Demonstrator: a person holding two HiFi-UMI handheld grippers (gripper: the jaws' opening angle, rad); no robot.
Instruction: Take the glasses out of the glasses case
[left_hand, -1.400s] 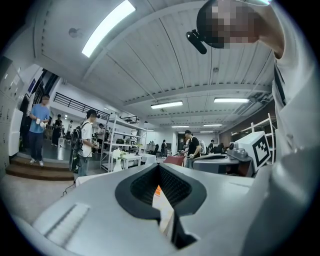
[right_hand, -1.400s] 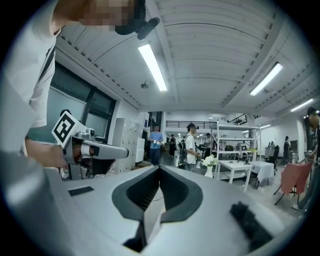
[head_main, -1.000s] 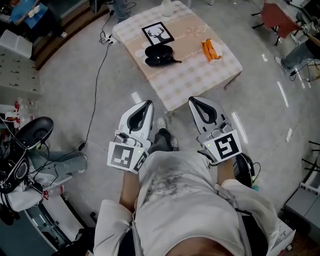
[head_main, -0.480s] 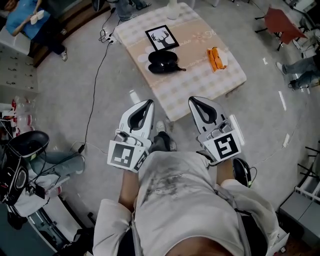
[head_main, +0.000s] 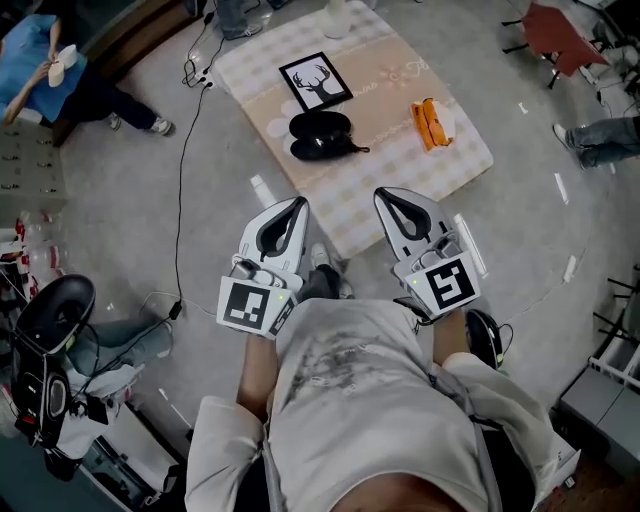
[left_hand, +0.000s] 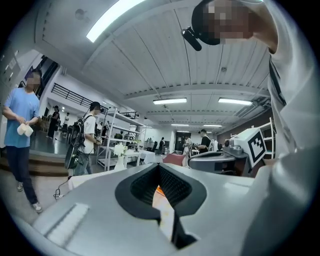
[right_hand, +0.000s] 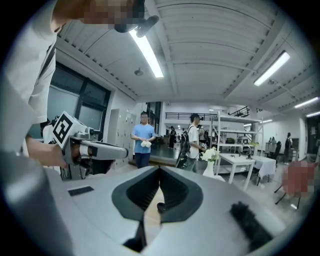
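Observation:
A black glasses case (head_main: 320, 135) lies on the low table (head_main: 400, 175) with a checkered cloth, ahead of me. It shows two dark lobes, and a thin dark arm pokes out to its right. Both grippers hang in front of my body, short of the table's near corner and well apart from the case. My left gripper (head_main: 298, 203) is shut with nothing in it, and so is my right gripper (head_main: 384, 193). In the left gripper view the left gripper (left_hand: 159, 166) has its jaws meeting; in the right gripper view the right gripper (right_hand: 160, 169) shows the same.
On the table stand a framed deer picture (head_main: 315, 82), an orange object (head_main: 432, 122) and a white vase (head_main: 335, 15). A black cable (head_main: 182, 180) runs over the floor at left. Equipment (head_main: 50, 330) sits lower left, a person in blue (head_main: 45, 60) upper left, a red chair (head_main: 555, 30) upper right.
The table and case have come closer in the head view. Both grippers stay shut and level in front of my body.

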